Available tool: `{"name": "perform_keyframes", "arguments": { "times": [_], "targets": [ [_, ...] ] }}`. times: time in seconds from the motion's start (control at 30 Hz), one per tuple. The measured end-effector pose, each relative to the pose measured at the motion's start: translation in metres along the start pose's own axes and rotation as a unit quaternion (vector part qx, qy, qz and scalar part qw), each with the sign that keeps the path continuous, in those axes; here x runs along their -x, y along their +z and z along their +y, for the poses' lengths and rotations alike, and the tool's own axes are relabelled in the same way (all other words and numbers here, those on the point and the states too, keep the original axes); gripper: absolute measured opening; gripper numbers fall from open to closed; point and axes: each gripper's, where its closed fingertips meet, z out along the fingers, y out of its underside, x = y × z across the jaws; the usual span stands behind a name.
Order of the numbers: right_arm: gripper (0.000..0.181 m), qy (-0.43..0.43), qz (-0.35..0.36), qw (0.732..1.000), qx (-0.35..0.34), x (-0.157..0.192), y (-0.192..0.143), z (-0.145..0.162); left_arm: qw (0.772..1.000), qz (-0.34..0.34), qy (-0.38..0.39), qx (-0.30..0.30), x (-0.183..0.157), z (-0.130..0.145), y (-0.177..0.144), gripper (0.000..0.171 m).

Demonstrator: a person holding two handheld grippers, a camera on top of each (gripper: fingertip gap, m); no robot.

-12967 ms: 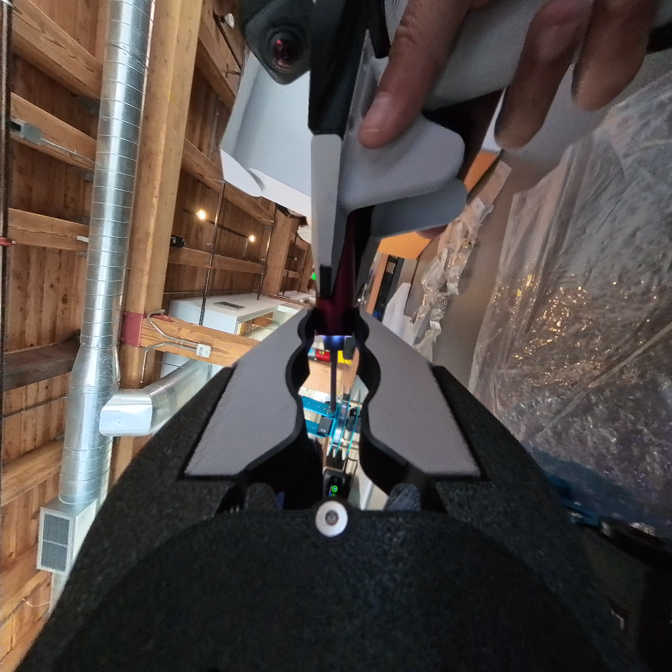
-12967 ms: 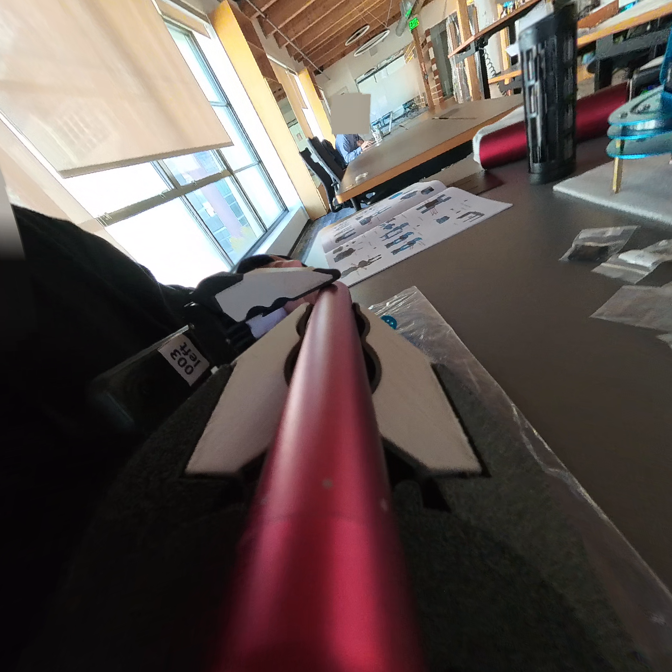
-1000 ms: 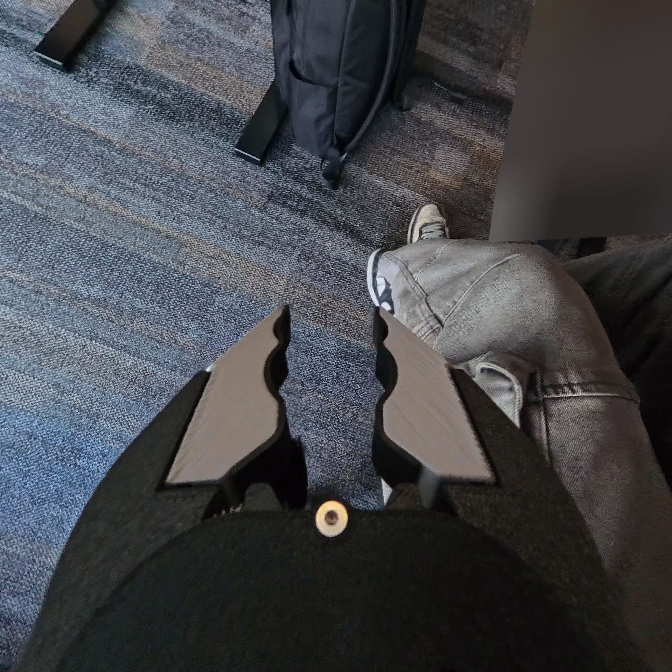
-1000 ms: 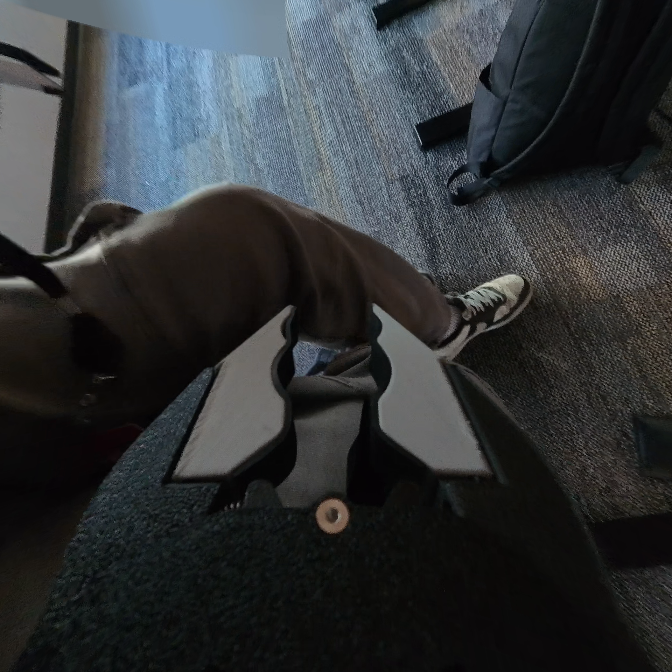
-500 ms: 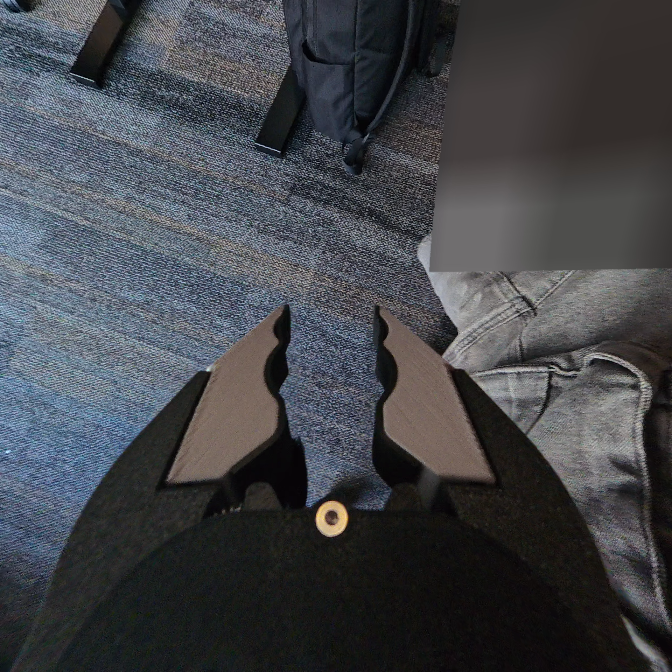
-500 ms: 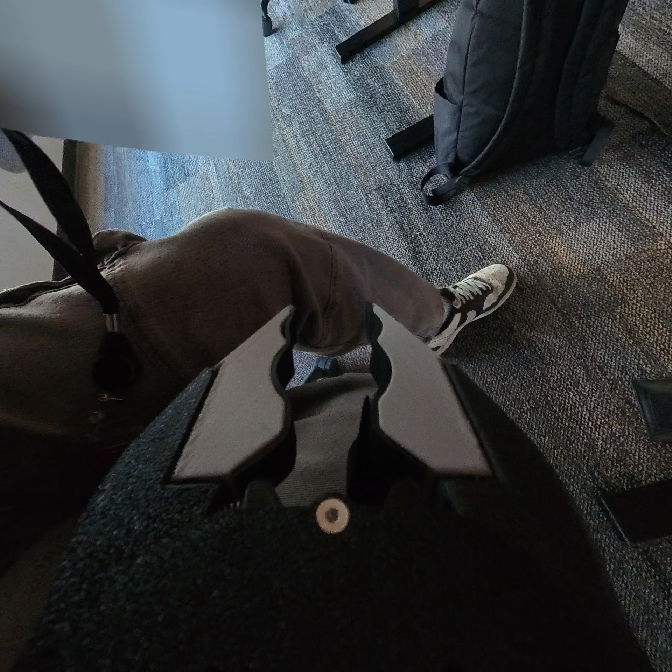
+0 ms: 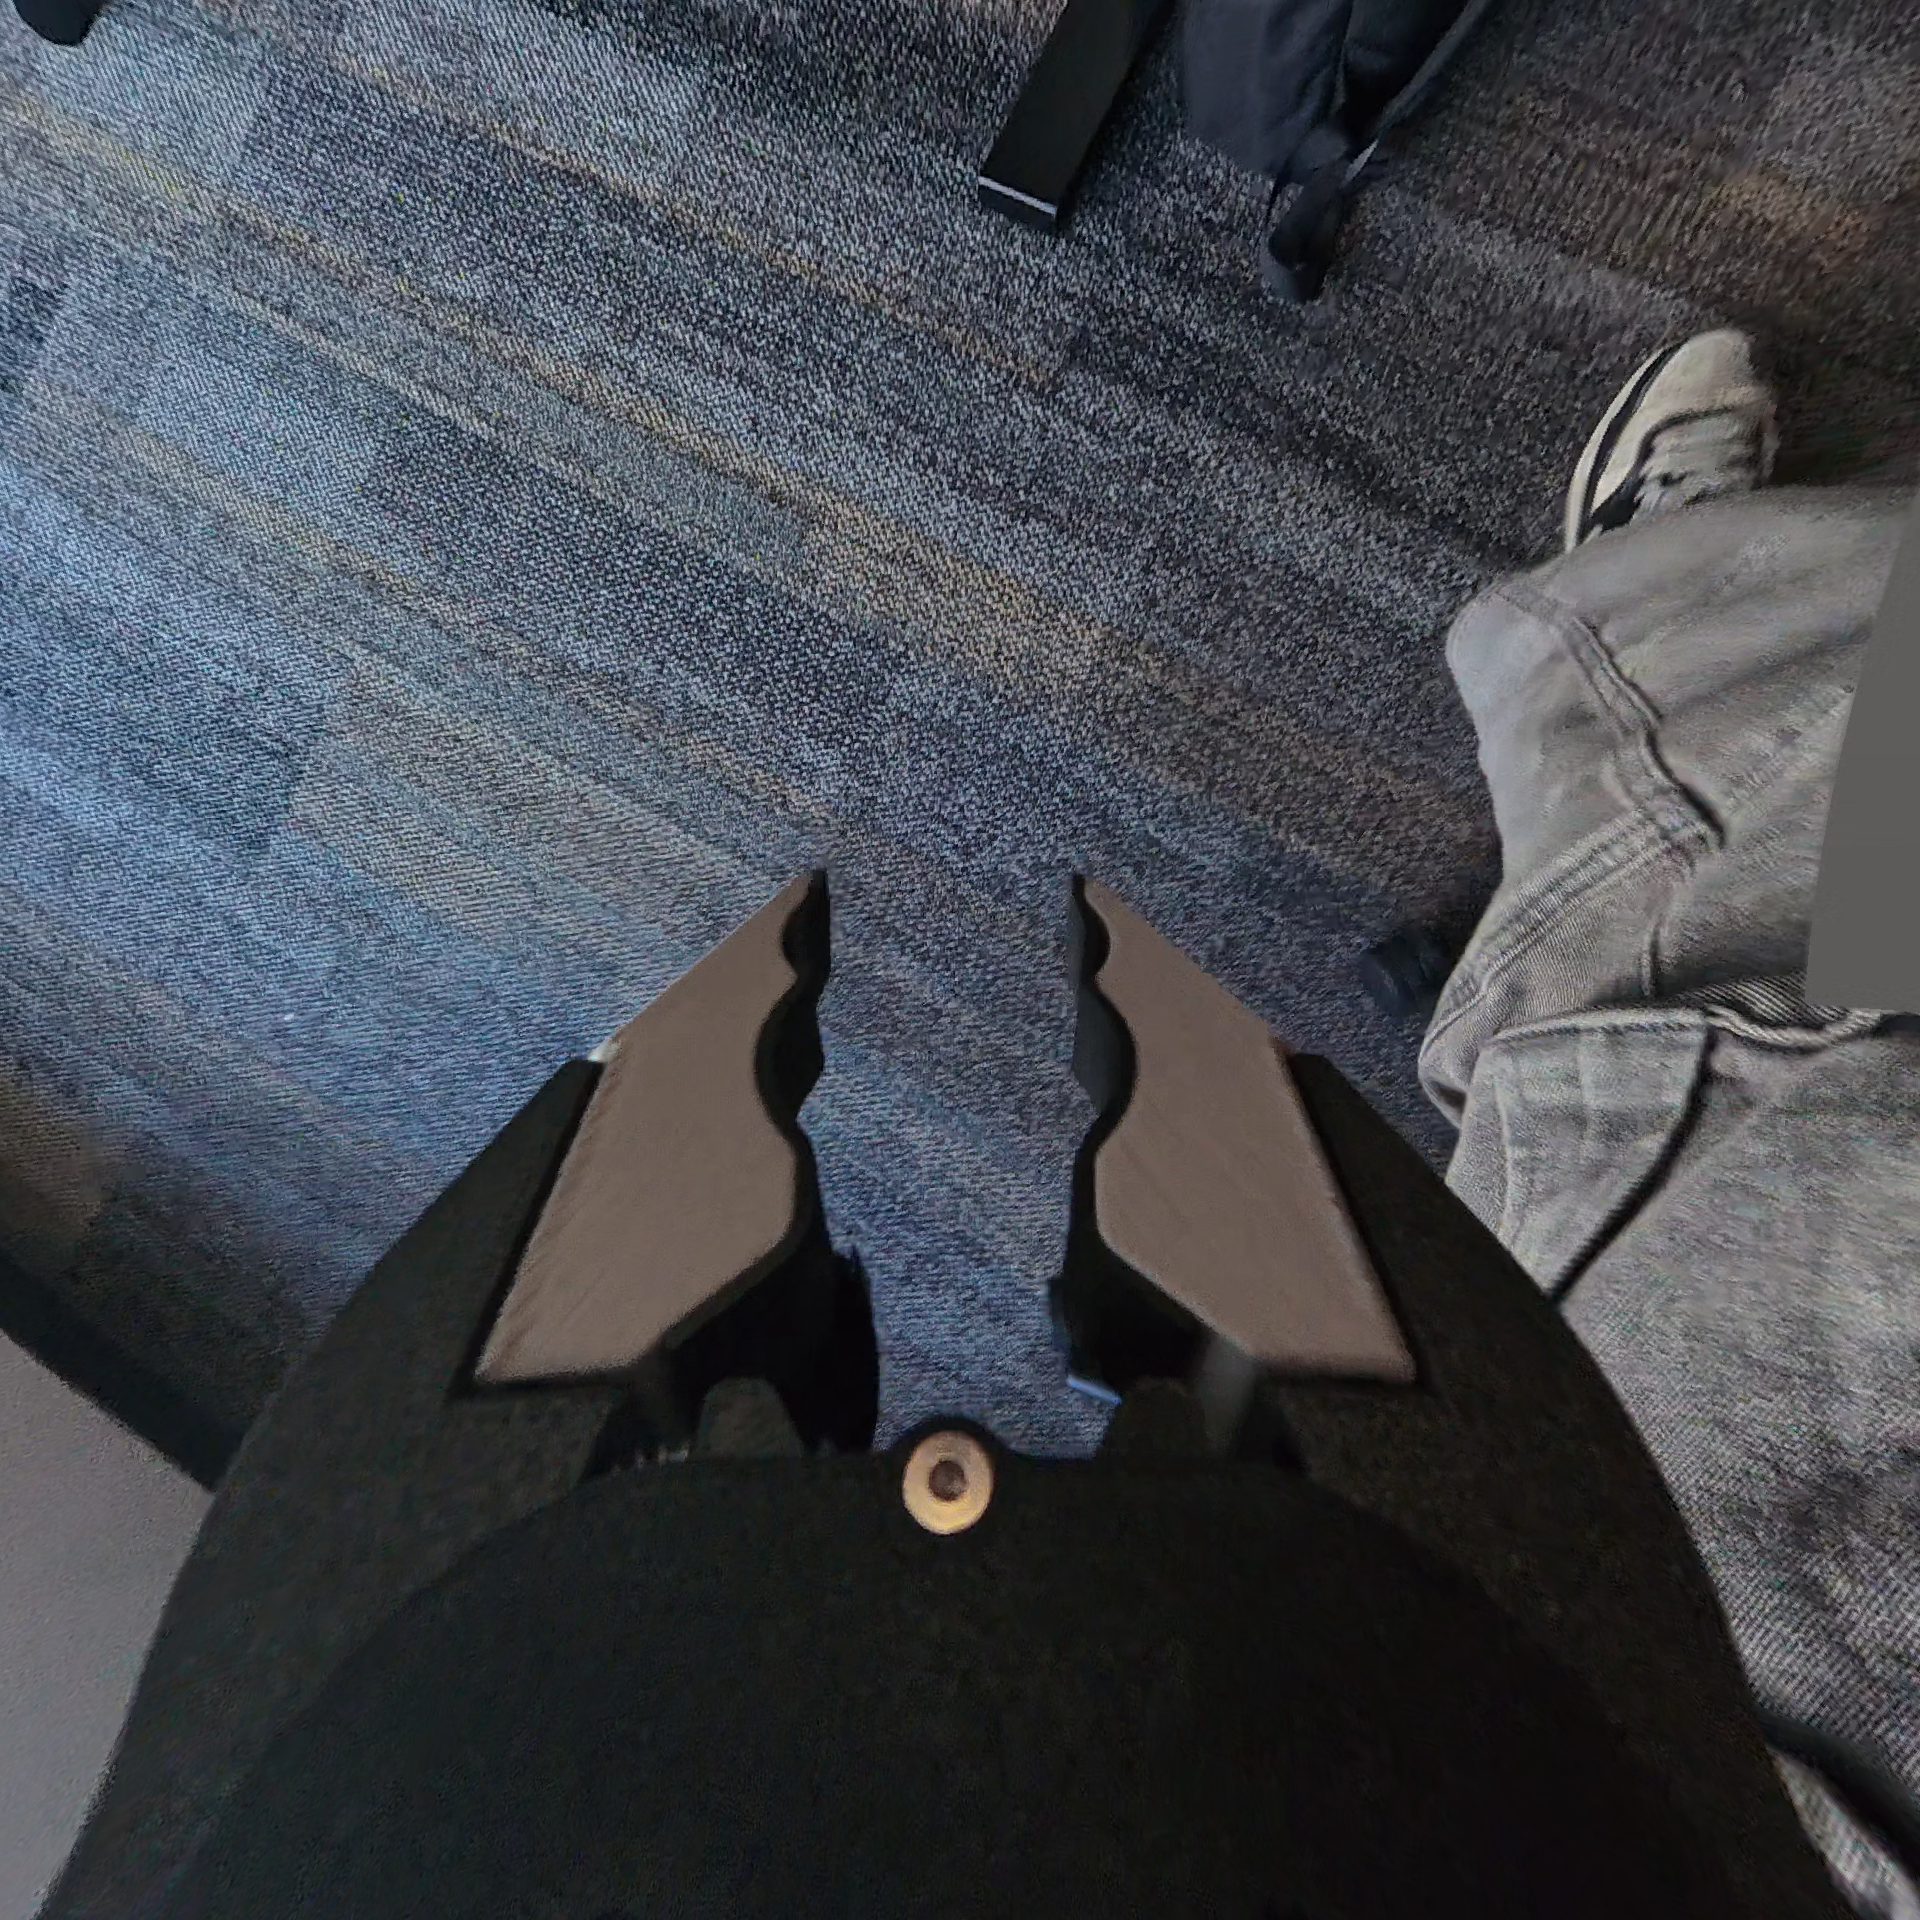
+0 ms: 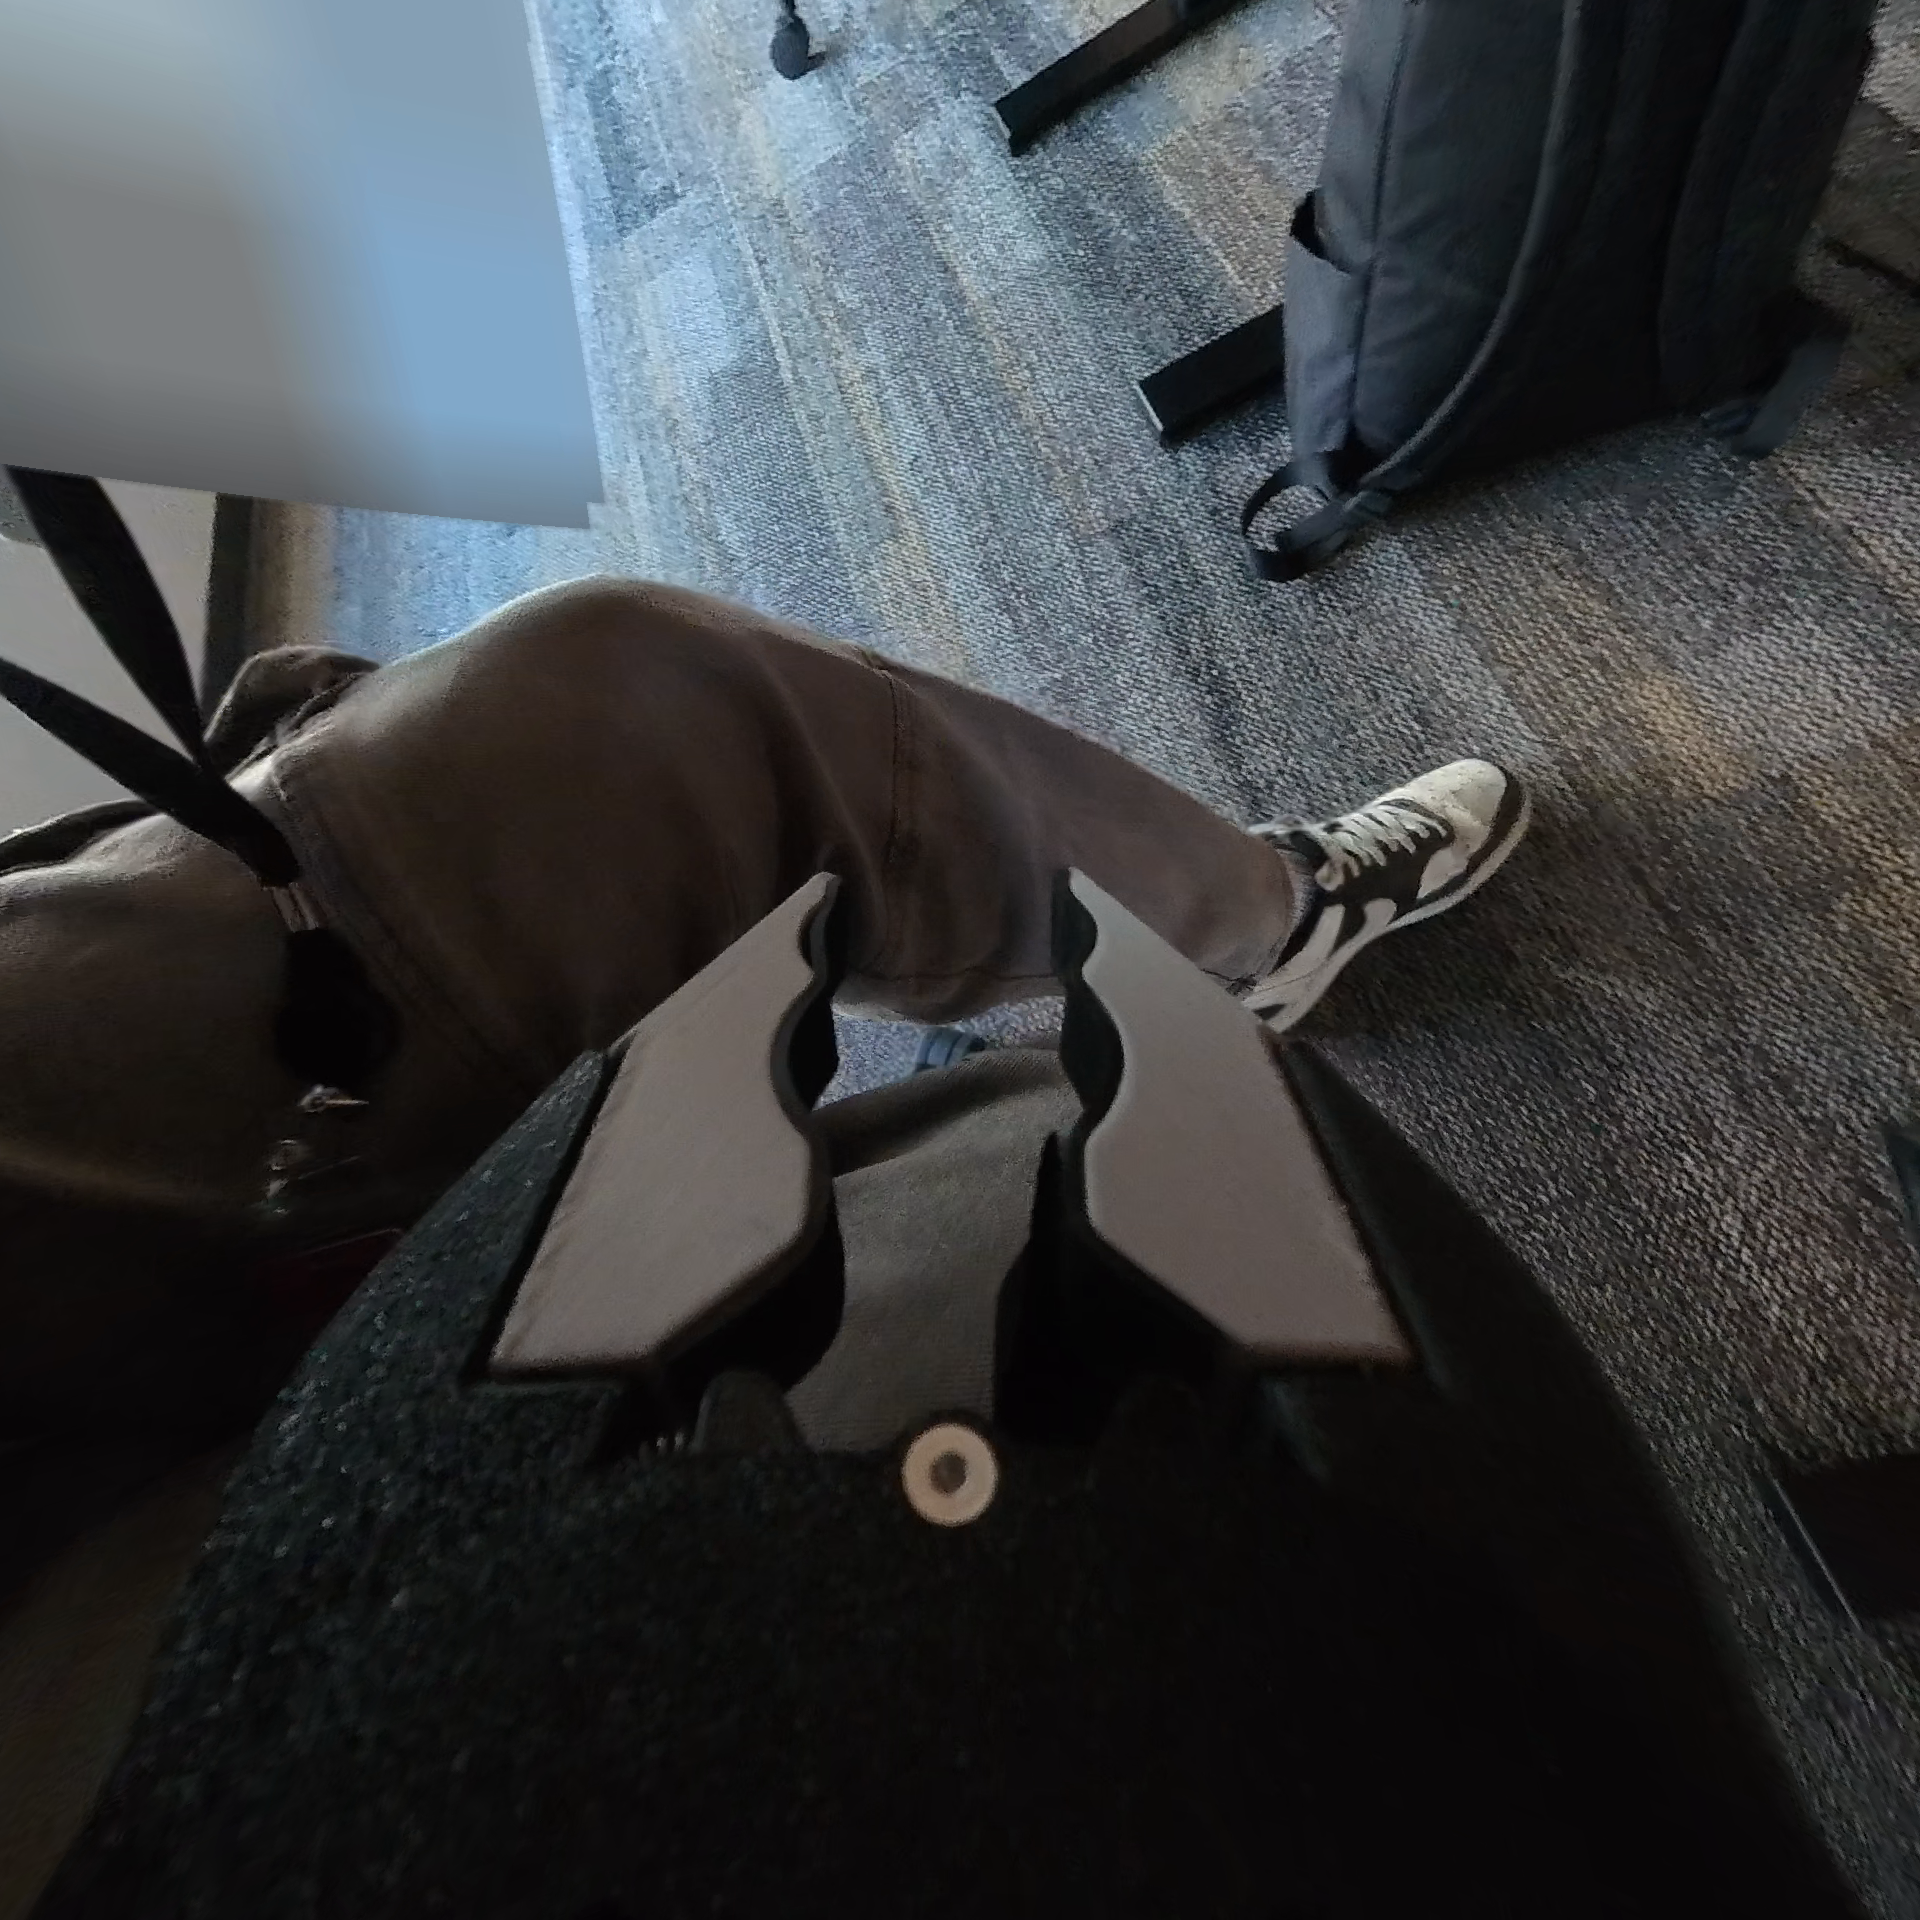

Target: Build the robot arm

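Setting: blue-grey carpeted floor (image 7: 520, 644), mottled in bands, filling most of both wrist views; no counter in sight.

Item 1. Left gripper (image 7: 948, 883): jaws spread, nothing between them but carpet well below. It touched nothing. A leg in grey denim (image 7: 1621, 935) ran down the right edge of the frame, near the right finger but apart from it, ending in a pale shoe (image 7: 1673, 436) at upper right. A black furniture foot (image 7: 1039, 156) and a hanging dark strap (image 7: 1320, 197) sat at the top of the frame.

Item 2. Right gripper (image 8: 948, 888): jaws likewise spread and empty. Its tips lay over a leg in brown trousers (image 8: 644, 810) crossing the centre left; contact could not be told. A black-and-white sneaker (image 8: 1392, 883) lay at centre right, flat on the carpet. A dark backpack (image 8: 1558, 229) stood at upper right, beside a black furniture foot (image 8: 1216, 384). 2 black lanyard straps (image 8: 114, 665) crossed at left.

Item 3. Object of work: none lay in either view; neither gripper was near anything graspable.

Handling note, as a judgement: both grippers pointed down at the floor and seemed at rest. Good practice here would be keeping them held apart from the legs and straps.
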Motion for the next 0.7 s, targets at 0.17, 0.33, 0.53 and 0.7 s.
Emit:
{"name": "perform_keyframes", "arguments": {
  "times": [0.17, 0.33, 0.53, 0.7],
  "targets": [
    [0.039, -0.029, -0.051, 0.998, 0.007, 0.026, 0.036, -0.032, 0.999, -0.022, -0.017, 0.038, 0.023, 0.045, -0.006, 0.045],
    [0.039, -0.064, -0.108, 0.992, 0.023, 0.068, 0.080, -0.058, 0.995, -0.032, -0.083, 0.053, 0.058, 0.087, -0.022, 0.044],
    [0.039, -0.116, -0.150, 0.980, 0.059, 0.113, 0.127, -0.067, 0.989, -0.022, -0.148, 0.023, 0.080, 0.100, -0.040, 0.045],
    [0.039, -0.136, -0.182, 0.971, 0.071, 0.142, 0.159, -0.081, 0.984, -0.034, -0.171, 0.035, 0.092, 0.134, -0.053, 0.045]
  ]
}}
